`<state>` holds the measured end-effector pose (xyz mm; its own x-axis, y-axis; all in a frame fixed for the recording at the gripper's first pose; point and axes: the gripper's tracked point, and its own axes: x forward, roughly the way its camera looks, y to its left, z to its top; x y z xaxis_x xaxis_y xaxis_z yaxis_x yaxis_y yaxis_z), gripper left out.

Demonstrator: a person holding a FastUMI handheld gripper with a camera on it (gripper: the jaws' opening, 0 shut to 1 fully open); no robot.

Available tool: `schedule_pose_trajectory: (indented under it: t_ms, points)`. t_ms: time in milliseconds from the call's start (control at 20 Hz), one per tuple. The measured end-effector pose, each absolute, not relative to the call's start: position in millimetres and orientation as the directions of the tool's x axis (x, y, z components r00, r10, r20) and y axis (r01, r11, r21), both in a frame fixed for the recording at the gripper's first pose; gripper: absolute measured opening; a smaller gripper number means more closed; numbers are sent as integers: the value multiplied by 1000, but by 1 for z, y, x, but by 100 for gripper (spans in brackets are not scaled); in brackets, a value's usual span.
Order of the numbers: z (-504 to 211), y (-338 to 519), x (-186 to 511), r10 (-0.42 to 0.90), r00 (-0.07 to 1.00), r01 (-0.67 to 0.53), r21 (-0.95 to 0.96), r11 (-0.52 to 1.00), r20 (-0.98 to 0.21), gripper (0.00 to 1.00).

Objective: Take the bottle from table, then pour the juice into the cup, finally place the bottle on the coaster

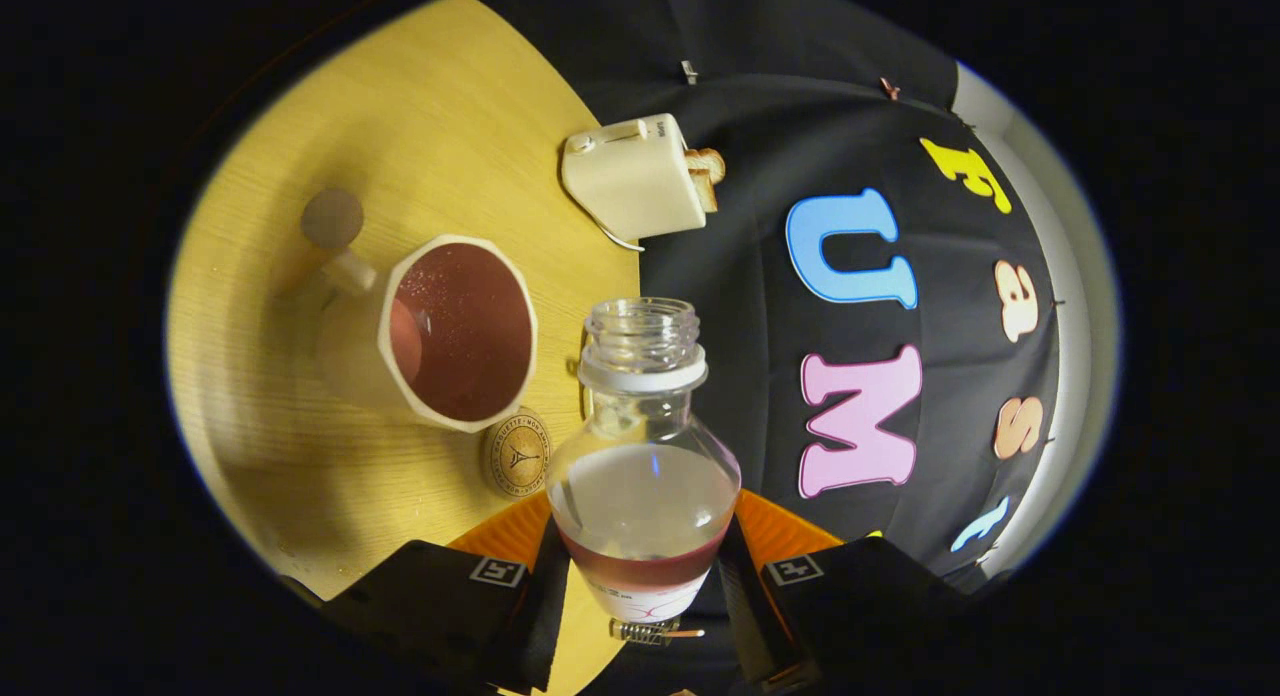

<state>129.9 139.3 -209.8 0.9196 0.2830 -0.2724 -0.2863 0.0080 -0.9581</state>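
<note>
While the clear plastic bottle (643,446) sits clamped between the two fingers of the claw (640,576), uncapped and with only a shallow band of dark red juice left low in its body, the white faceted ceramic cup (440,336) on the pale wooden worktop (300,456) already holds red liquid close to its rim. Status, by judgement: take done; pour done or nearly so; placing outstanding. Round cork-coloured coaster with printed emblem (517,459): lies flat on the worktop, just beside the cup's base and close to the bottle's shoulder, nothing on it. Claw: closed narrow on the bottle's lower body, both fingers pressing its sides. Pose: the view is rolled, worktop to one side and booth wall to the other, bottle neck pointing forward along the fingers, mouth just clear of the cup rim. Cream boxy toaster with bread (640,176): beyond the cup, near the wall.
</note>
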Motion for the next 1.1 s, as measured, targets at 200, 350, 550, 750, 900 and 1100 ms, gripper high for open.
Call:
schedule_pose_trajectory:
  t_ms: [200,350,550,750,900,1100]
  points:
    - [-216,140,135,300,916,-246,-964,-102,-266,71]
    - [-214,143,142,314,913,-218,-962,-162,-260,71]
    - [-212,144,151,319,912,-189,-956,-226,-256,71]
    - [-208,145,157,336,908,-156,-947,-281,-249,71]
    - [-204,146,160,349,904,-128,-935,-331,-247,71]
    - [-204,142,163,346,905,-116,-926,-359,-247,71]
